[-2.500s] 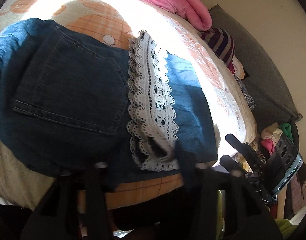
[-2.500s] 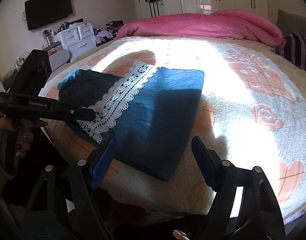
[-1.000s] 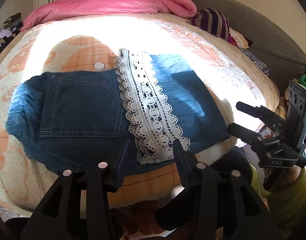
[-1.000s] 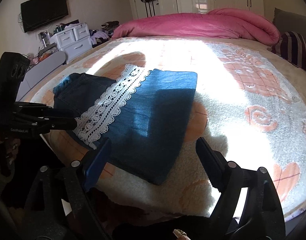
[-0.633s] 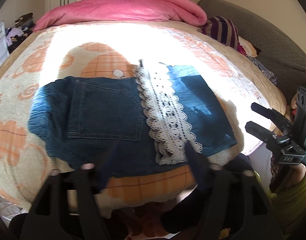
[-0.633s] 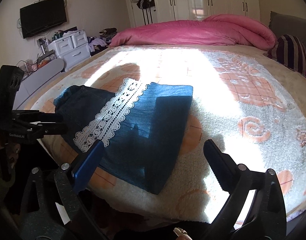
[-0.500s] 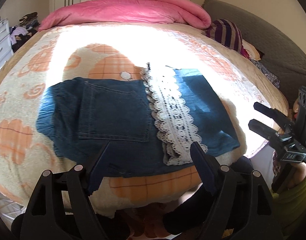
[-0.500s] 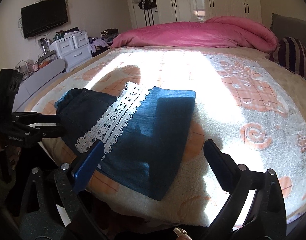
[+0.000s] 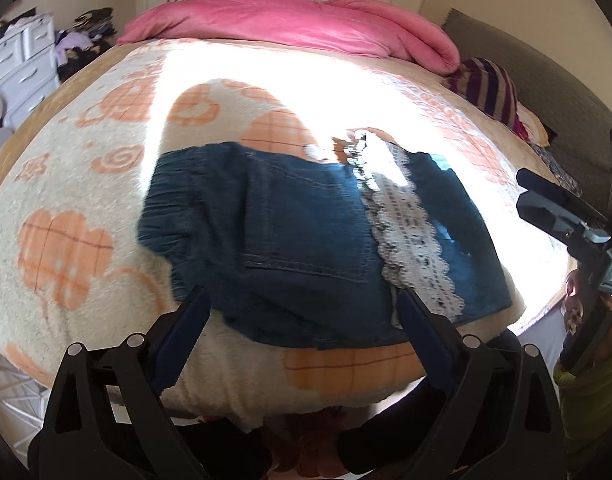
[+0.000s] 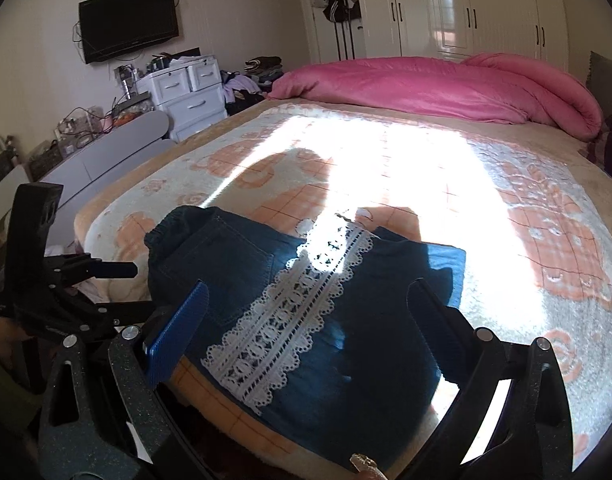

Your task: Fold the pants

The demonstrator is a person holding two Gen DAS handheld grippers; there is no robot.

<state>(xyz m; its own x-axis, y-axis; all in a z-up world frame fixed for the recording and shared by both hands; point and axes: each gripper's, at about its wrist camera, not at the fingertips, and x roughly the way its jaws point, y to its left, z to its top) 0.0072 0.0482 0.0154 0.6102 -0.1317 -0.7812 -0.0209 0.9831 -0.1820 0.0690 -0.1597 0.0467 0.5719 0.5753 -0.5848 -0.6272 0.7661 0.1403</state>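
Observation:
Folded blue denim pants (image 9: 297,240) with a white lace band (image 9: 410,236) lie flat near the front edge of the bed; they also show in the right wrist view (image 10: 306,304). My left gripper (image 9: 301,312) is open and empty, held above the bed's front edge just short of the pants. My right gripper (image 10: 306,296) is open and empty, held over the pants' near side without touching them. Each gripper shows in the other's view, the right one (image 9: 562,216) and the left one (image 10: 77,280).
The bed carries a cream and orange blanket (image 10: 526,208). A pink duvet (image 10: 426,84) lies at the far end, a striped pillow (image 9: 486,88) at the right. White drawers (image 10: 185,92) and a wall TV (image 10: 125,24) stand left of the bed.
Both grippers have drawn back from the pants and opened wider. The pants lie still in the same folded shape.

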